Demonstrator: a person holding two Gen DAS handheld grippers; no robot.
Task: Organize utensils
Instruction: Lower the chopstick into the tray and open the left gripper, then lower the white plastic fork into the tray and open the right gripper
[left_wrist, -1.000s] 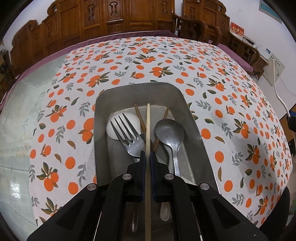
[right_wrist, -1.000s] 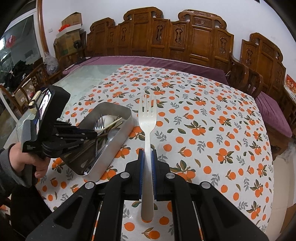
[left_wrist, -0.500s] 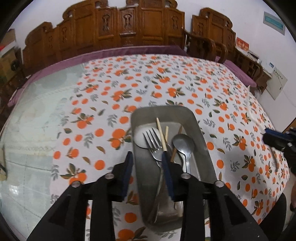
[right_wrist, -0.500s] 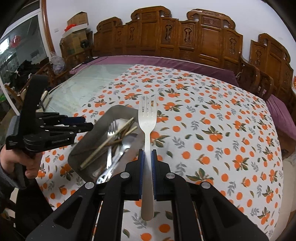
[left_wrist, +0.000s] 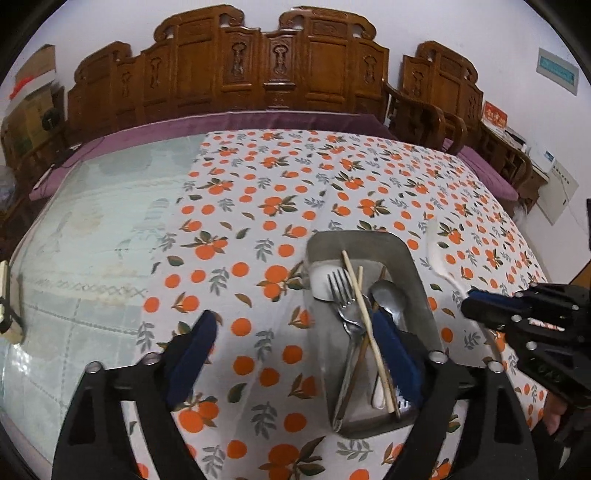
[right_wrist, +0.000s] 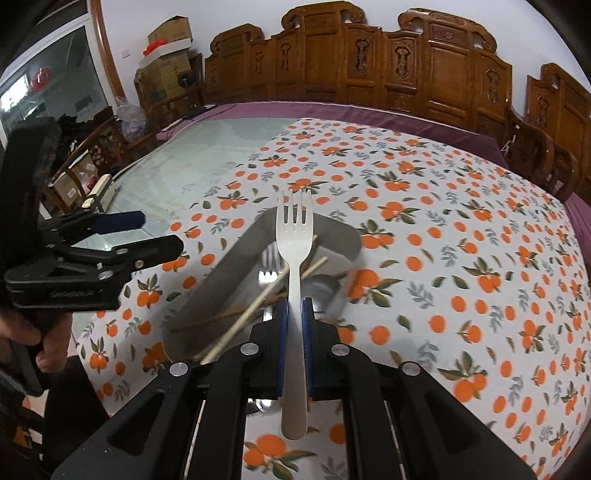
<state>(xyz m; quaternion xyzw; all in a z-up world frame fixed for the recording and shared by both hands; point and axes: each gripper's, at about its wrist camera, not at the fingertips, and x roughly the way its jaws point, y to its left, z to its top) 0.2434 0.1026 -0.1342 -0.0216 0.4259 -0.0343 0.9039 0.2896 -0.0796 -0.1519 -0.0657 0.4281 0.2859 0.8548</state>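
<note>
A steel tray (left_wrist: 421, 280) on the orange-print cloth holds a metal fork (left_wrist: 341, 291), a metal spoon (left_wrist: 388, 297), a white spoon (left_wrist: 321, 282) and a pale chopstick (left_wrist: 364, 314) lying across them. My left gripper (left_wrist: 295, 347) hovers above the tray's near-left side. Its jaws are opening wide with nothing between them. My right gripper (right_wrist: 294, 317) is shut on a white plastic fork (right_wrist: 295, 254), held tines forward over the tray (right_wrist: 218, 280). From the left wrist view the right gripper (left_wrist: 471, 306) comes in from the right with that white fork (left_wrist: 437, 254).
The cloth (left_wrist: 280, 192) covers the table's right part, with bare glass top (left_wrist: 92, 229) on the left. Carved wooden chairs (left_wrist: 273, 70) line the far edge. A person's hand (right_wrist: 48, 343) holds the left gripper (right_wrist: 159, 234) left of the tray.
The left gripper let go of the pale chopstick, which now lies in the tray, then opened wide and rose back and to the left. The right gripper carried the white fork over the tray.
</note>
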